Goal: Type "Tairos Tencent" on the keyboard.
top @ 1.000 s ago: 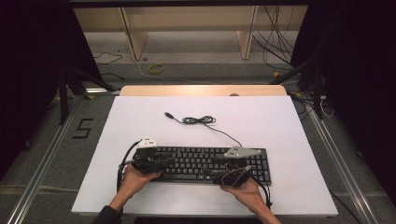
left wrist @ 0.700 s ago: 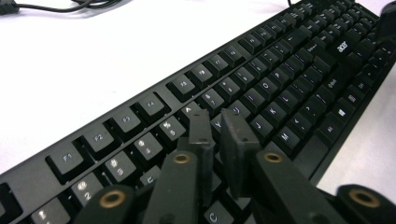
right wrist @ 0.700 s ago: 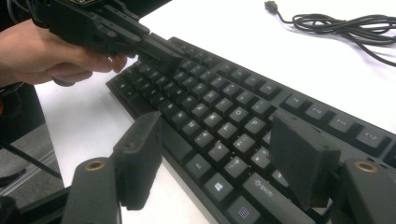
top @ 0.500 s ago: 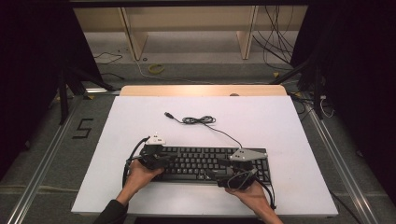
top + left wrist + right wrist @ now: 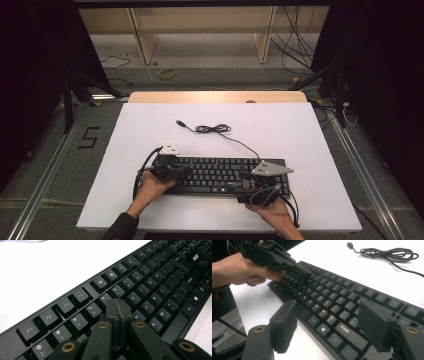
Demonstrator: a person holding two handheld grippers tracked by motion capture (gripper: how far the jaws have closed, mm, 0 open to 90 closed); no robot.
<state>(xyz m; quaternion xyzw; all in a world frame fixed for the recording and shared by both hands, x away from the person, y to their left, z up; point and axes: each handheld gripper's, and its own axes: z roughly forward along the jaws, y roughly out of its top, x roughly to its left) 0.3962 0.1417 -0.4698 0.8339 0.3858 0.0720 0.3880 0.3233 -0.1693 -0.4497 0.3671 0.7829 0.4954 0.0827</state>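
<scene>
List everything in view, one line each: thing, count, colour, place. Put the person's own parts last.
keyboard: one, black, near edge of the table, between the two grippers.
keyboard cable: one, black, loosely coiled on the table beyond the keyboard, plug lying free.
table: one, white top with a wooden far edge.
left gripper: one, black, jaws shut, tip over the keyboard's letter keys.
right gripper: one, black, jaws open, at the keyboard's near right corner.
hands: two, one holding each gripper, entering from the bottom of the high view.
</scene>
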